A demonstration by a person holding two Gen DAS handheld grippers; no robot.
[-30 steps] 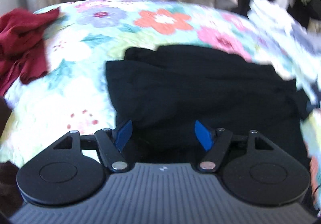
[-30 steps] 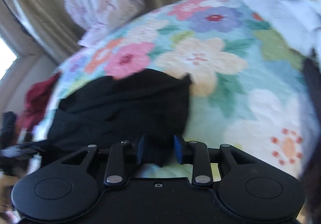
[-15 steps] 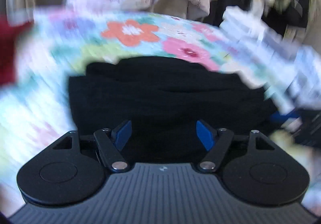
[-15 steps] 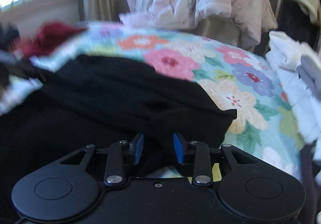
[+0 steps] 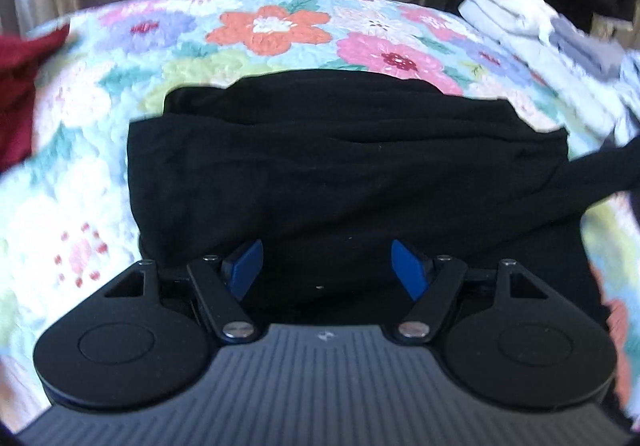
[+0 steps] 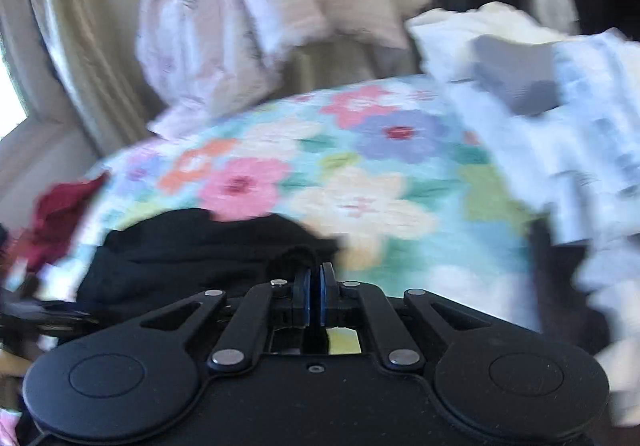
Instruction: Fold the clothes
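Note:
A black garment point(image 5: 340, 166) lies part folded on a floral quilt point(image 5: 272, 26). My left gripper point(image 5: 327, 266) hovers over its near edge, open, with the blue pads wide apart and black cloth lying below and between them. In the right wrist view my right gripper point(image 6: 314, 278) has its pads pressed together on a bunched bit of the black garment point(image 6: 192, 250). In the left wrist view a black strip point(image 5: 600, 174) of the garment runs taut up to the right edge.
A dark red garment point(image 5: 16, 86) lies at the quilt's left edge. A stack of white and grey folded clothes point(image 5: 520, 18) sits at the back right. Pale crumpled bedding point(image 6: 224, 26) and curtains stand behind the bed.
My right gripper's jaws have closed on the black cloth and the hand has risen. A black strip now stretches to the right in the left view. The left gripper stays open and has drifted sideways.

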